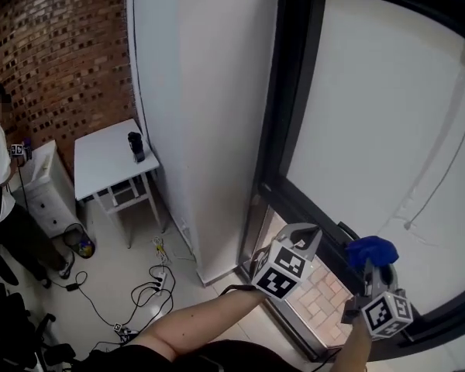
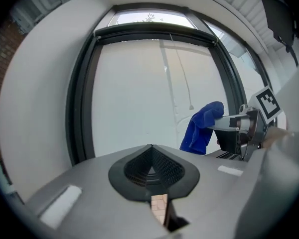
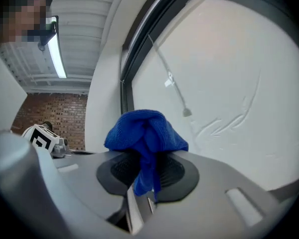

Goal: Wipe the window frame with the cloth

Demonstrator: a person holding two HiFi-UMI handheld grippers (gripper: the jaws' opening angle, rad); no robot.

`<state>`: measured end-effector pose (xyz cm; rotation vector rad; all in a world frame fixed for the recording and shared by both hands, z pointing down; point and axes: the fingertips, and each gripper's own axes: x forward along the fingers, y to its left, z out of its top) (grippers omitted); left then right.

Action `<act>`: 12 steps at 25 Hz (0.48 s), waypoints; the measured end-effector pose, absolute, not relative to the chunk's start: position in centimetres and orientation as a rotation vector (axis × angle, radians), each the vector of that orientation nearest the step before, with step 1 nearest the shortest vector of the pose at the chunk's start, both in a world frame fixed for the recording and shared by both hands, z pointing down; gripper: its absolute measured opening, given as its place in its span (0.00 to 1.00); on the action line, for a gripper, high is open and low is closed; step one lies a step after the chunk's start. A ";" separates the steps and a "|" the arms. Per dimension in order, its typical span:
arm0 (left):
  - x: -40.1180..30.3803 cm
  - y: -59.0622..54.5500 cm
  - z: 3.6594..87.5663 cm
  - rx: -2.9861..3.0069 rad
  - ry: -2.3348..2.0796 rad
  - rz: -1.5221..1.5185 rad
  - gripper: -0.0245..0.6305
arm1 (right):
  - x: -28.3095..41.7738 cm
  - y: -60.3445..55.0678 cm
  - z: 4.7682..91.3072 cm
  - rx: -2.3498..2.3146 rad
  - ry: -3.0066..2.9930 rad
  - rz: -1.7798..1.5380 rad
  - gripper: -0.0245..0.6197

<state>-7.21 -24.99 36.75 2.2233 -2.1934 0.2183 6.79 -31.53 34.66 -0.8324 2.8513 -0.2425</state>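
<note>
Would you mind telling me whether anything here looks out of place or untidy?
Nothing looks damaged or spilled. The one untidy spot is the floor by the white side table: a power strip and loose cables sprawl there. The blue cloth sits bunched in the shut right gripper.

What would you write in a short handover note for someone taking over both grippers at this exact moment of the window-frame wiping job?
Left gripper: jaws together, nothing between them, held beside the right one.
Right gripper: shut on the blue cloth, which bunches up above the jaws.
Position: the cloth is near the lower rail of the dark window frame; I cannot tell whether it touches.
Done: the cloth is in the gripper and up at the window.
Left: wipe the frame. The pictures do not show whether any part has been wiped.
</note>
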 end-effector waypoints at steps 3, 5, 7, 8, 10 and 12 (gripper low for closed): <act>-10.7 -21.9 36.4 2.134 -2.280 0.200 0.03 | 2.4 -29.8 34.4 -0.712 2.888 -0.246 0.17; -13.6 -20.4 36.7 2.062 -2.336 0.180 0.03 | -1.1 -29.0 34.3 -0.618 2.916 -0.229 0.17; -15.6 -19.3 37.0 2.004 -2.376 0.161 0.03 | -3.8 -28.2 34.1 -0.533 2.942 -0.203 0.17; -16.0 -18.8 36.9 1.984 -2.391 0.151 0.03 | -4.7 -27.7 33.7 -0.494 2.953 -0.183 0.17; -16.6 -18.2 36.4 1.951 -2.419 0.140 0.03 | -6.1 -26.5 32.3 -0.420 2.967 -0.134 0.17; -17.5 -17.8 36.0 1.913 -2.438 0.143 0.03 | -7.6 -25.6 30.8 -0.353 2.974 -0.092 0.17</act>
